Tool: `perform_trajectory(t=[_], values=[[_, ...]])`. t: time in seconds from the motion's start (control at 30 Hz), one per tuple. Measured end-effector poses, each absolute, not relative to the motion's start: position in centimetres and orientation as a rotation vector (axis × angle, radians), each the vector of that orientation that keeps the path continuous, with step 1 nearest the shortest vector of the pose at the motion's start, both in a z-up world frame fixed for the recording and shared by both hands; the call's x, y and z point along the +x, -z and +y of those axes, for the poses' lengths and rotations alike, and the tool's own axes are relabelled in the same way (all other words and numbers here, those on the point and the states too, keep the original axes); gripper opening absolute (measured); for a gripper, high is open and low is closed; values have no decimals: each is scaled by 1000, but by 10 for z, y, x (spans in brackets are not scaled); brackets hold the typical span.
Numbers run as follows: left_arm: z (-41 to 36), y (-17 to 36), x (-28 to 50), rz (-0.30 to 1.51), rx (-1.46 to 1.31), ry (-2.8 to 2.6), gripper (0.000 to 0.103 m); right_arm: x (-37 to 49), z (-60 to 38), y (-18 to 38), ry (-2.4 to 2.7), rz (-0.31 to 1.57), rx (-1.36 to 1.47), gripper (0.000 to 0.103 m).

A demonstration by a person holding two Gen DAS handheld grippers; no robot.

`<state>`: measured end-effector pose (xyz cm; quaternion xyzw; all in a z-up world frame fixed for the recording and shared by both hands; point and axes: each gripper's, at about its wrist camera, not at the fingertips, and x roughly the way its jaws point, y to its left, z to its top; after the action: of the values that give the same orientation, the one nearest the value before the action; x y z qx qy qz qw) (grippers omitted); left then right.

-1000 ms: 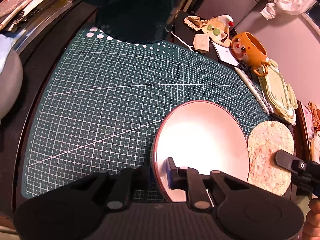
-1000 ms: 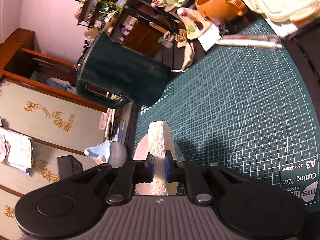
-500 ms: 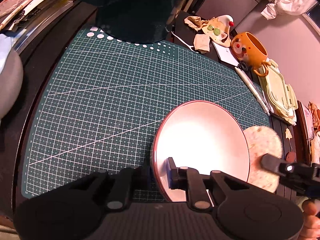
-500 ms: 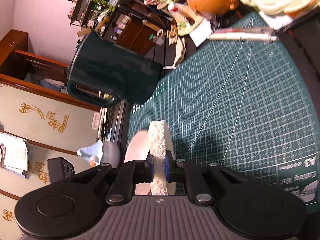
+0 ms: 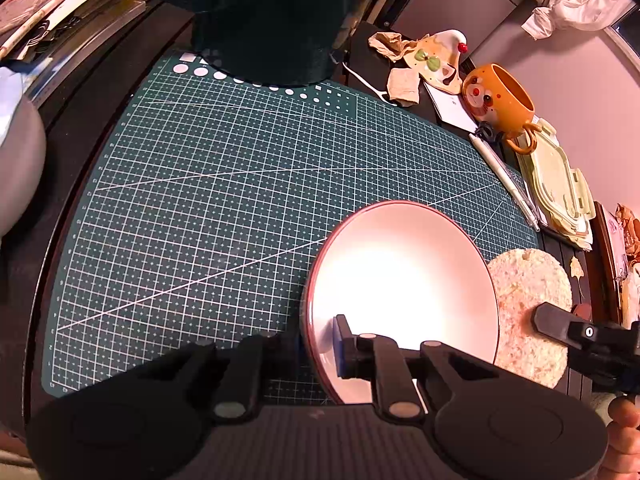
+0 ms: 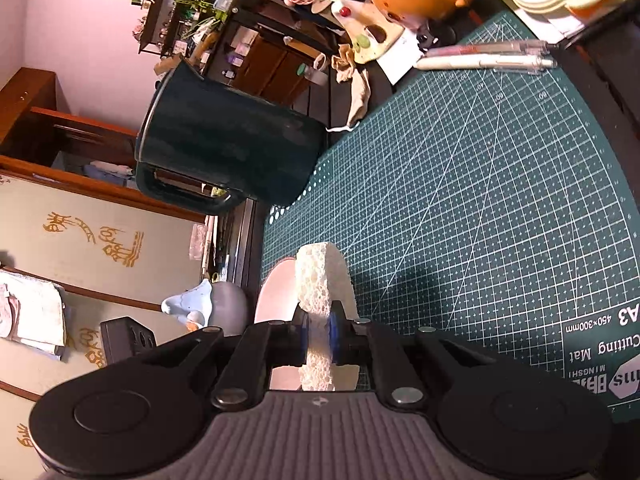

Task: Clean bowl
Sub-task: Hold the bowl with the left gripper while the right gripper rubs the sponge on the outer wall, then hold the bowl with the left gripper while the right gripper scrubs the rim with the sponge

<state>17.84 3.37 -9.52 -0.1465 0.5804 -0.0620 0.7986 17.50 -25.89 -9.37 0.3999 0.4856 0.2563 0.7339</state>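
Note:
A white bowl with a reddish rim is tilted over the green cutting mat. My left gripper is shut on its near rim, one finger inside and one outside. A round pale sponge sits just right of the bowl, outside its rim, clamped by my right gripper. In the right wrist view the right gripper is shut on the sponge, which stands edge-on between the pads, with the bowl just to its left.
A dark green pitcher stands at the mat's far edge. An orange mug, a pen and a pale lidded box lie to the right. A grey rounded object is at the left.
The sponge in my right gripper shifted slightly beside the bowl, first dipping toward the bowl's rim, then coming back out to the right. The bowl and left gripper stayed put.

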Motion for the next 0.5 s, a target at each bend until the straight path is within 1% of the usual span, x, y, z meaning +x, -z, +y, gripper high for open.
perform_trajectory(t=[0.27, 0.5], values=[[33, 97, 177, 1243, -316, 136, 14, 177, -247, 114, -532, 1156, 848, 10], [33, 97, 177, 1244, -318, 137, 14, 173, -260, 83, -562, 1044, 853, 10]])
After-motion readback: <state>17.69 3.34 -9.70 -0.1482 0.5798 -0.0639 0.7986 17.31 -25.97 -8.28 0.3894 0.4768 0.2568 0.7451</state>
